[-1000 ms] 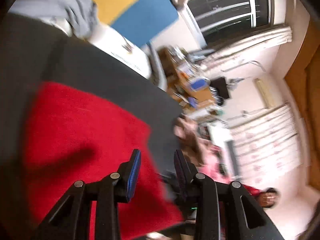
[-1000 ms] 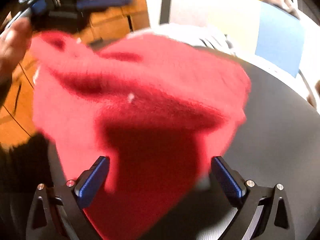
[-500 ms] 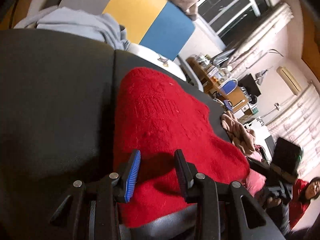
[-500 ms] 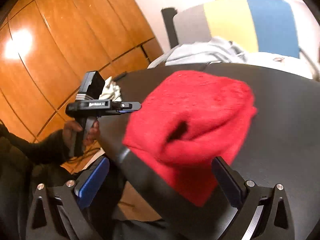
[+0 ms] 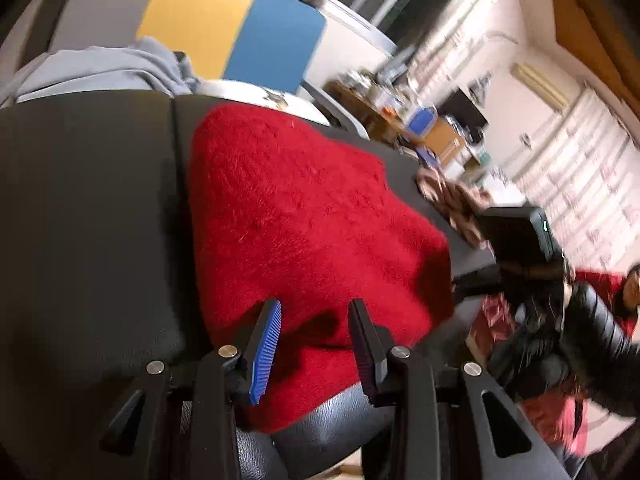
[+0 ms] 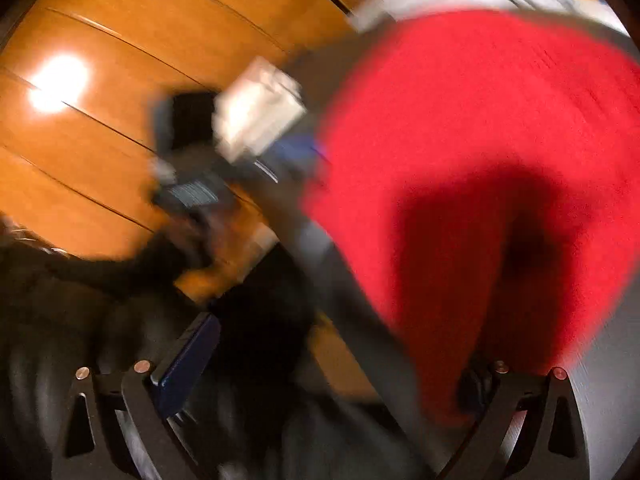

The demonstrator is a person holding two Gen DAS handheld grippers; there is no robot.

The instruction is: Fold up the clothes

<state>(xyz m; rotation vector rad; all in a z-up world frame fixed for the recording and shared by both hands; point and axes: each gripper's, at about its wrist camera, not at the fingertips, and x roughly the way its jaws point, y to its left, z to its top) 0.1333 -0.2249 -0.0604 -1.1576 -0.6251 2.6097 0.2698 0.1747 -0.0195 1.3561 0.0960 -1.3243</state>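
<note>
A fuzzy red sweater point(image 5: 304, 216) lies folded on the black table point(image 5: 80, 208), its near edge hanging over the table's front rim. My left gripper point(image 5: 314, 344) is open, its jaws just above the sweater's near edge and holding nothing. In the blurred right wrist view the same sweater point(image 6: 480, 152) fills the right side. My right gripper point(image 6: 336, 364) is wide open and empty, low at the sweater's near end. The other gripper shows in each view: the right one point(image 5: 520, 236) in a gloved hand, the left one point(image 6: 192, 192) as a blur.
A grey garment point(image 5: 104, 68) lies at the table's far edge by a yellow and blue chair back point(image 5: 232, 28). A brown cloth point(image 5: 452, 200) sits at the table's right side. A wooden panel wall point(image 6: 120, 80) stands on the left. A cluttered room lies beyond.
The sweater was dropped from the air onto the table and now lies flat. Both grippers have come in closer to its near edge, the right one moving fast and blurred.
</note>
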